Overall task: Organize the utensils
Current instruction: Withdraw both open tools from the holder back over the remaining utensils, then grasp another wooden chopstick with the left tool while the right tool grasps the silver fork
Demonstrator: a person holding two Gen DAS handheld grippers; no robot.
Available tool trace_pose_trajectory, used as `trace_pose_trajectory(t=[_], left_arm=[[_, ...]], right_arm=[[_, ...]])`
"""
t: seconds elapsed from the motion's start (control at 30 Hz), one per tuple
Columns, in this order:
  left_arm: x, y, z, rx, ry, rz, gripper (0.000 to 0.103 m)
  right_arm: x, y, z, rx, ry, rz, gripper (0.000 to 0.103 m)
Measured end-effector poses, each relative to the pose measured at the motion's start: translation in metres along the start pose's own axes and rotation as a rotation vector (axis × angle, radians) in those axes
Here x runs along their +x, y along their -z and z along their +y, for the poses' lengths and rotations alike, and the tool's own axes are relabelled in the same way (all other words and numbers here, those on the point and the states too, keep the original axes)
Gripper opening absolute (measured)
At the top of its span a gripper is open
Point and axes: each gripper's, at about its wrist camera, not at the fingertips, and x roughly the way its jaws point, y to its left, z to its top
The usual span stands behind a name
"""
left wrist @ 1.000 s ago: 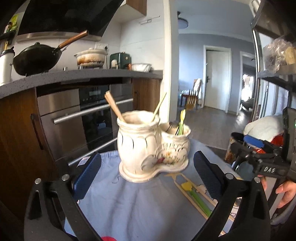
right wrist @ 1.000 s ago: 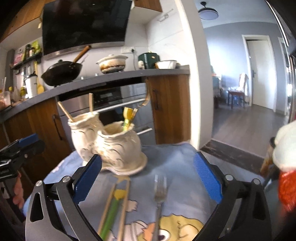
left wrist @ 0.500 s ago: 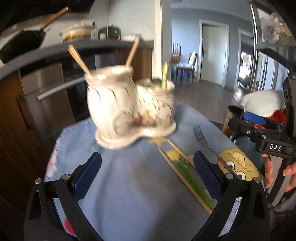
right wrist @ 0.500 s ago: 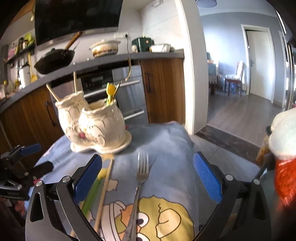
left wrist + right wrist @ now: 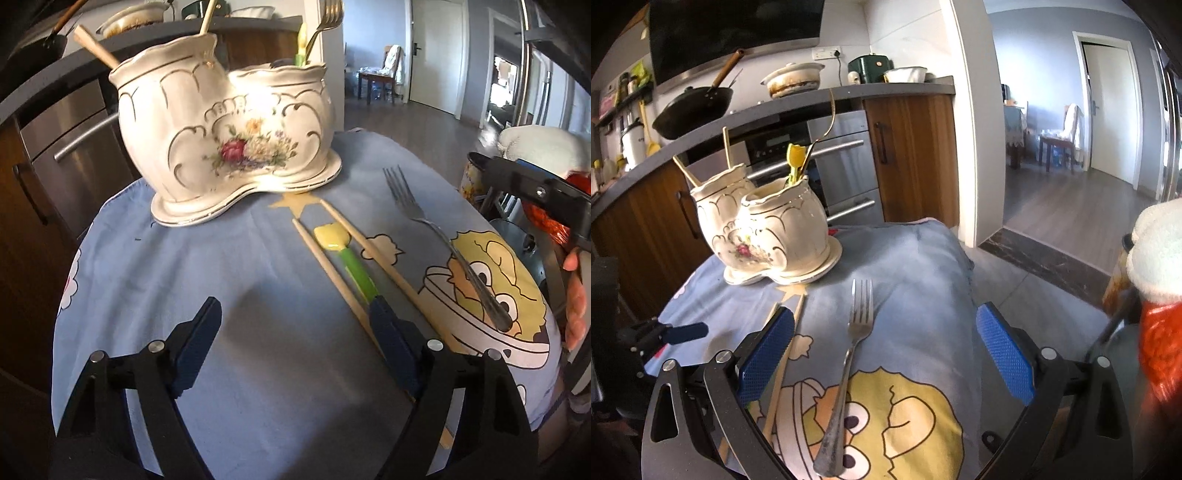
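The left gripper is closing with only blue cartoon-print cloth between its jaws; its right finger hides the near end of the yellow-and-green plastic spoon lying between two wooden chopsticks. The right gripper gapes empty over the steel fork. The white floral ceramic utensil holder stands behind.

holder: cream two-pot ceramic with flower print, upright, upper left of the left view
in holder: two chopsticks, yellow spoon, gold fork
fork: silver, flat on cloth, tines toward holder
loose chopsticks: pair, flat, centre
spoon: yellow-green, between them
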Motion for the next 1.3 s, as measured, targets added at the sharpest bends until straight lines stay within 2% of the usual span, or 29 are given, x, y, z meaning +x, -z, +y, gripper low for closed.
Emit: trace_pose_trajectory(t=[0.2, 0.37, 0.43, 0.57, 0.63, 0.67, 0.83, 0.97, 1.07, 1.3], left_arm=[[0.001, 0.001, -0.008, 0.021, 0.010, 0.022, 0.075], [0.004, -0.002, -0.015, 0.040, 0.034, 0.034, 0.061], [0.005, -0.003, -0.015, 0.040, 0.048, 0.040, 0.055], [0.007, -0.005, -0.021, 0.080, 0.080, 0.045, 0.036], [0.006, -0.005, -0.024, 0.100, 0.085, 0.045, 0.031], [0.006, -0.005, -0.024, 0.106, 0.089, 0.047, 0.029], [0.009, -0.009, -0.020, 0.103, 0.095, 0.061, 0.020], [0.016, -0.015, -0.016, 0.109, 0.107, 0.075, 0.017], [0.015, -0.016, -0.014, 0.120, 0.100, 0.084, 0.015], [0.004, -0.007, 0.006, 0.166, 0.082, 0.110, 0.010]], right_arm=[[0.010, 0.005, 0.005, -0.046, 0.004, 0.071, 0.098], [0.012, 0.008, 0.010, -0.068, -0.022, 0.089, 0.094], [0.016, 0.010, 0.013, -0.081, -0.030, 0.111, 0.082], [0.030, 0.016, 0.019, -0.095, -0.032, 0.171, 0.062], [0.035, 0.018, 0.021, -0.093, -0.057, 0.201, 0.051], [0.038, 0.018, 0.022, -0.094, -0.066, 0.217, 0.048], [0.051, 0.020, 0.028, -0.108, -0.036, 0.266, 0.030], [0.055, 0.019, 0.031, -0.133, -0.013, 0.269, 0.022], [0.054, 0.020, 0.036, -0.156, -0.016, 0.269, 0.010], [0.047, 0.020, 0.036, -0.158, -0.026, 0.284, 0.006]])
